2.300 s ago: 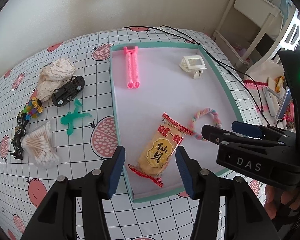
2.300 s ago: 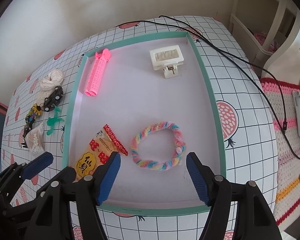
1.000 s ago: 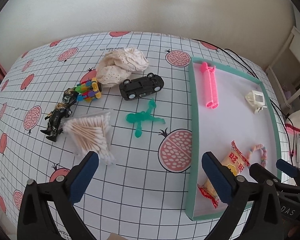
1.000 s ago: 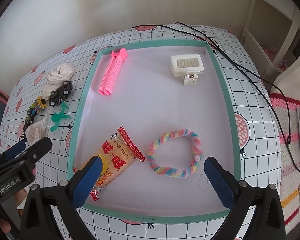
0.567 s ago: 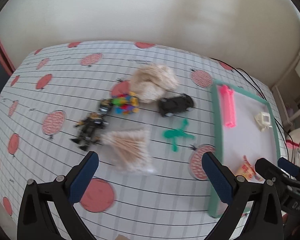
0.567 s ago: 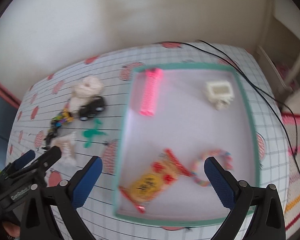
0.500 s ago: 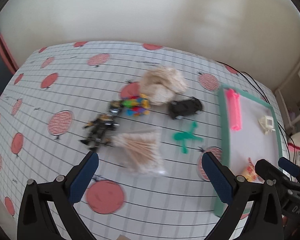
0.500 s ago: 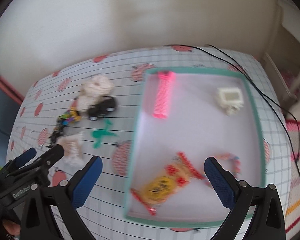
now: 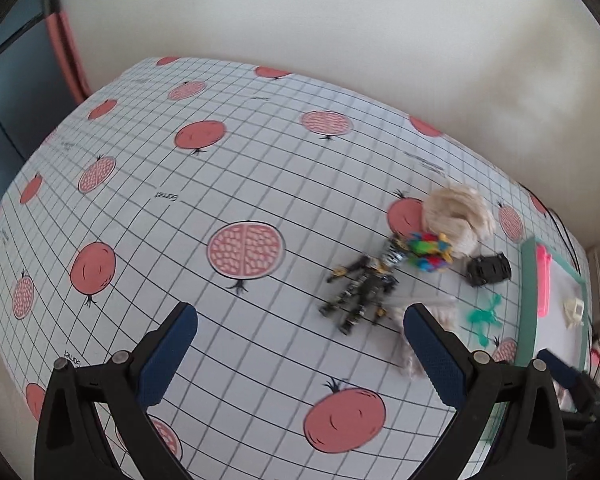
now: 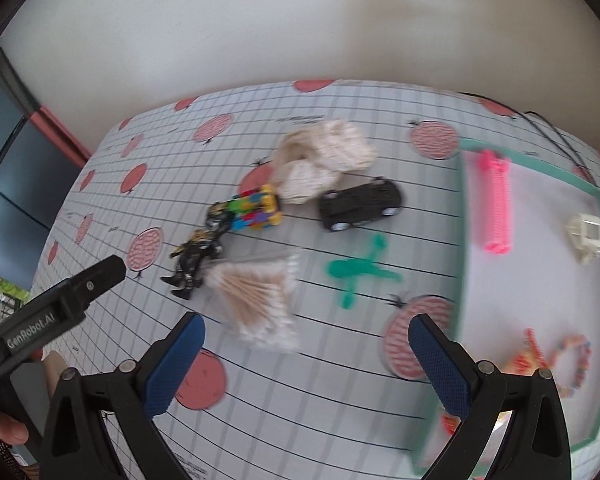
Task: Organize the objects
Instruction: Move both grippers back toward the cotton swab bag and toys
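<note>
Both tools, left and right, spread wide, empty, above the worktop. Cotton-swab bundle: fanned, clear-wrapped, blurred, lying beside black figure, outside the green-rimmed tray.

Both wrist views: bright, even daylight; shadows soft, faint. Strong fisheye bowing, dark vignette at corners. Motion blur smears tablecloth grid and cotton swabs (worst toward right edge); wall pale, slightly washed out.
</note>
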{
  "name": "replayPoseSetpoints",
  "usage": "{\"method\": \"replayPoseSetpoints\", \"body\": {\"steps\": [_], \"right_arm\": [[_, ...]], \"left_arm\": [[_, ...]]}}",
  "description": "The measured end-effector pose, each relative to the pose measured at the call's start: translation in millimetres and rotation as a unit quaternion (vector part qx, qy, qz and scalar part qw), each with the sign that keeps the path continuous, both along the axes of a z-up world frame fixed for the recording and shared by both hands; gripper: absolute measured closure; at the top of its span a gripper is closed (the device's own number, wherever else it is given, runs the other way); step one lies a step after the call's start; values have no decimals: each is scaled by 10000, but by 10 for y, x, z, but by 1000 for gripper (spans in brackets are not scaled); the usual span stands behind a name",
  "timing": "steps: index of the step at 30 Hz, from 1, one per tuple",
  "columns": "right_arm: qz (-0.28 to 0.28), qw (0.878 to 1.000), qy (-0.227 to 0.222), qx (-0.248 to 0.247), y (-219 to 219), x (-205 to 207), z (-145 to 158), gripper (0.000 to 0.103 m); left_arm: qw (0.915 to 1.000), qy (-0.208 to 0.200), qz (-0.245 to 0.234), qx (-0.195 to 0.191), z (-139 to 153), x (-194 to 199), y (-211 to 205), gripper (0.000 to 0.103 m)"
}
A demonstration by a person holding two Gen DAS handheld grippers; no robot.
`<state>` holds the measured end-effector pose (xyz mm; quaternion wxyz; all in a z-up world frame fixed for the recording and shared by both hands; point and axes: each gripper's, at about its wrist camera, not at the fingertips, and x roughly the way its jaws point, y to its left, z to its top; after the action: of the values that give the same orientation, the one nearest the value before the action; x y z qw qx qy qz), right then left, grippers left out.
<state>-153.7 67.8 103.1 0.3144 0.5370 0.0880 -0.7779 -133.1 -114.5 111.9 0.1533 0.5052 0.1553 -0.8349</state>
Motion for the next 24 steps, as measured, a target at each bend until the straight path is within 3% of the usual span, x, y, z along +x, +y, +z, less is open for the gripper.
{"method": "replayPoseSetpoints", "body": {"steps": [7, 13, 24], "right_arm": [[187, 9996, -117, 190, -241, -34, -263, 0], [273, 9987, -296, 308, -312, -114, -452, 0], [613, 9960, -37, 655, -491, -124, -598, 0]], "left_arm": [[9997, 85, -22, 222, -65, -164, -66, 0], [9987, -94, -199, 455, -249, -387, 9, 0], [9977, -362, -333, 469, -468, -664, 85, 0]]}}
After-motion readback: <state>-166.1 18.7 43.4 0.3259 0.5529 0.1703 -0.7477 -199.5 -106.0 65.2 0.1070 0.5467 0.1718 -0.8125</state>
